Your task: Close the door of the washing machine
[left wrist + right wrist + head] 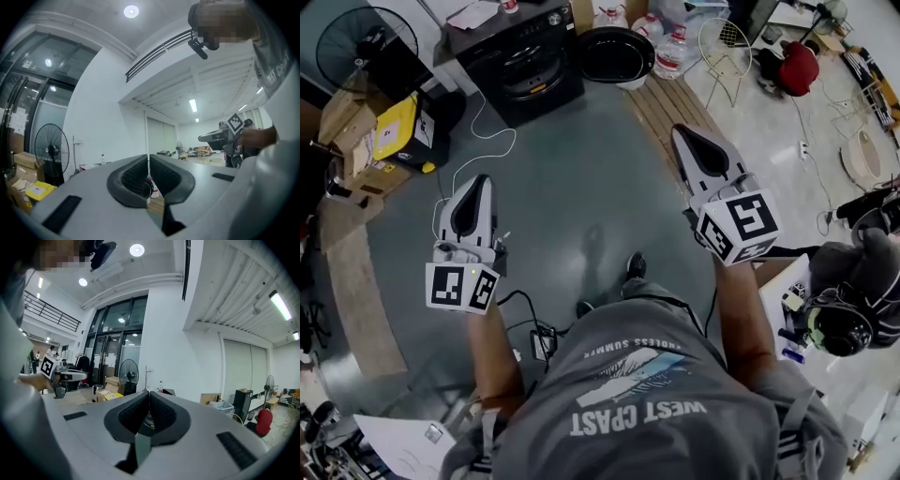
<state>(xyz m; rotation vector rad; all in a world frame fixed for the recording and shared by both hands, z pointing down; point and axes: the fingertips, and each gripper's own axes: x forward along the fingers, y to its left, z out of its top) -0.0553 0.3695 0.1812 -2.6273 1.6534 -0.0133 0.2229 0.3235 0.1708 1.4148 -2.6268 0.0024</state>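
In the head view a black front-loading washing machine (525, 61) stands at the far side of the grey floor. Its round door (614, 54) hangs open to the right of it. Both grippers are held out level toward it, well short of it and touching nothing. My left gripper (478, 183) is shut and empty, its ribbed pads (136, 171) meeting. My right gripper (680, 131) reaches further forward on the door's side; it is also shut and empty (149, 397). A dark round shape, cannot tell what, peeks below the left jaws.
A standing fan (366, 42) and cardboard boxes (356, 131) crowd the left. A wooden pallet (670, 103), water bottles (661, 42) and a wire stand (722, 47) lie right of the door. A white cable (487, 131) trails over the floor. A person with a headset (848, 314) sits at right.
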